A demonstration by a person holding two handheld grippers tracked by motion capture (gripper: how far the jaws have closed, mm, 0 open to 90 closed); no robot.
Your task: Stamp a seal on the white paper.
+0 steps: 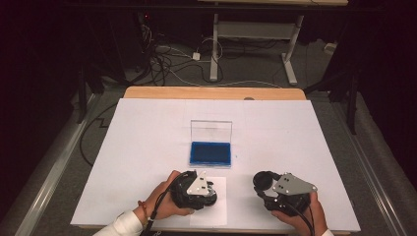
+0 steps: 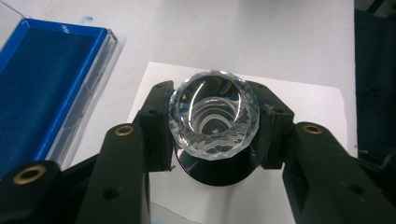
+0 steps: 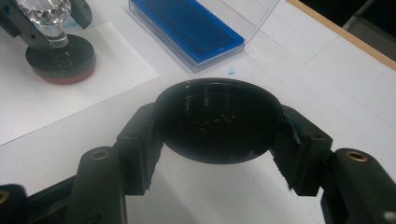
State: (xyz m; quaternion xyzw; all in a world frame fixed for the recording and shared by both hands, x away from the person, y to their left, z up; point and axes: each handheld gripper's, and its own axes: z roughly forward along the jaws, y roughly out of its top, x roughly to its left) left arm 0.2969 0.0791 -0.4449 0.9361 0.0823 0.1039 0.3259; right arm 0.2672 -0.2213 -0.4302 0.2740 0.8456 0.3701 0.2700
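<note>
Left gripper view: the fingers (image 2: 156, 130) clamp a faceted crystal stamp (image 2: 214, 114), standing upright at frame centre on white paper (image 2: 308, 107). Right fingers (image 3: 135, 149) hold its black cap (image 3: 218, 120); blue ink pad (image 1: 210, 153) lies above.

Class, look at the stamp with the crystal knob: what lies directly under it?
The stamp stands on a white paper sheet lying on the white table cover. The left gripper clamps its crystal knob. The base covers the paper beneath, so any print there is hidden.
</note>
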